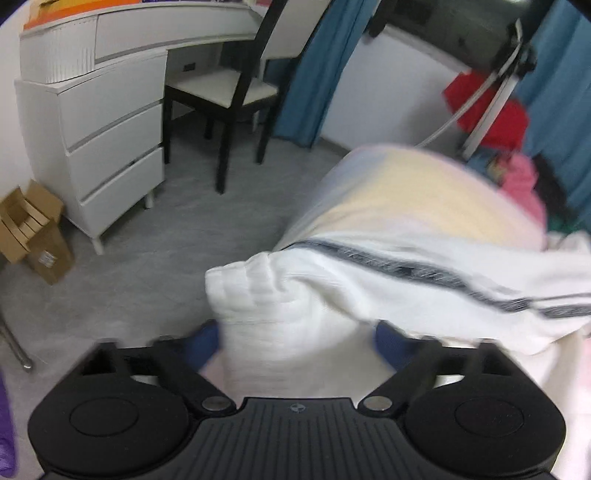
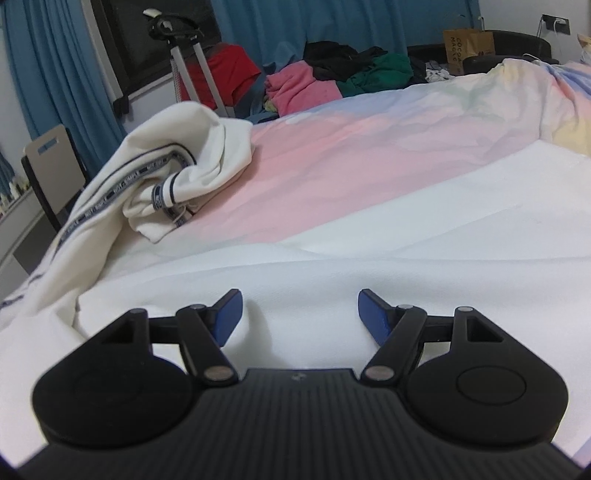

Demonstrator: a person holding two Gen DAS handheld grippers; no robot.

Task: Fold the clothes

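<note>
Left wrist, left gripper [image 1: 295, 338] wide apart around white garment [image 1: 369, 284] cuff

Grey floor [image 1: 155, 258], white drawer desk [image 1: 110, 122], dark chair [image 1: 229, 92], blue curtains [image 2: 332, 22], cardboard box [image 1: 33, 229]

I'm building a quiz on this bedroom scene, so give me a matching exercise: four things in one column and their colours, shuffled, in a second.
Things
1. garment with the dark stripe
2. curtain
3. cardboard box
4. chest of drawers

Colours
A. blue
B. brown
C. cream
D. white with grey lines

Pairs: 1-C, 2-A, 3-B, 4-D

The garment lies bunched on the bed. The left gripper has a fold of it between its open fingers, and the right gripper is open over white fabric.
</note>
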